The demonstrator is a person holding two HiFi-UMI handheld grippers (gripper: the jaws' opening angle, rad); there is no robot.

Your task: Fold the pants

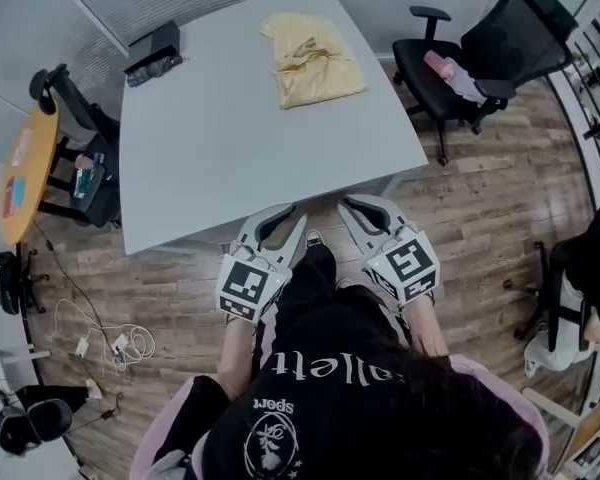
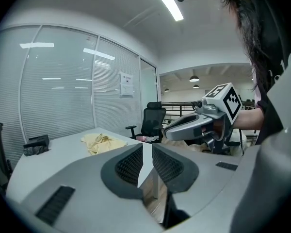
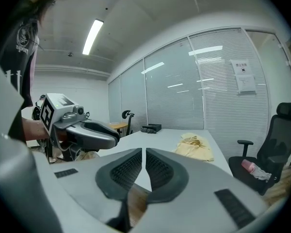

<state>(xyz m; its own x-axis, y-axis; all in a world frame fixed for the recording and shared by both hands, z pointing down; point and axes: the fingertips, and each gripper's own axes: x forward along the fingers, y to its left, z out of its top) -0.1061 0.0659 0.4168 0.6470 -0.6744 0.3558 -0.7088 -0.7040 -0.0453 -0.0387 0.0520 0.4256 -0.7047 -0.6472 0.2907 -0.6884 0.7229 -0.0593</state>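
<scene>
While pants (image 1: 310, 60) show everywhere, only head view catches cables (image 1: 130, 348) (floor).

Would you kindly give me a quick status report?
Both empty: left hand-held gripper slightly open, right hand-held gripper shut. Folded yellow pants on table, far side. Nothing in the way.

A big grey table (image 1: 230, 158) stands on a brown wooden floor (image 1: 480, 218). A small black box (image 1: 153, 53) sits at its far left corner. A black office chair (image 1: 480, 53) stands to the right of the table, with a pink bottle (image 1: 440, 65) lying on its seat. A round orange table (image 1: 25, 173) is on the left. White cables (image 1: 120, 346) lie tangled on the floor.
</scene>
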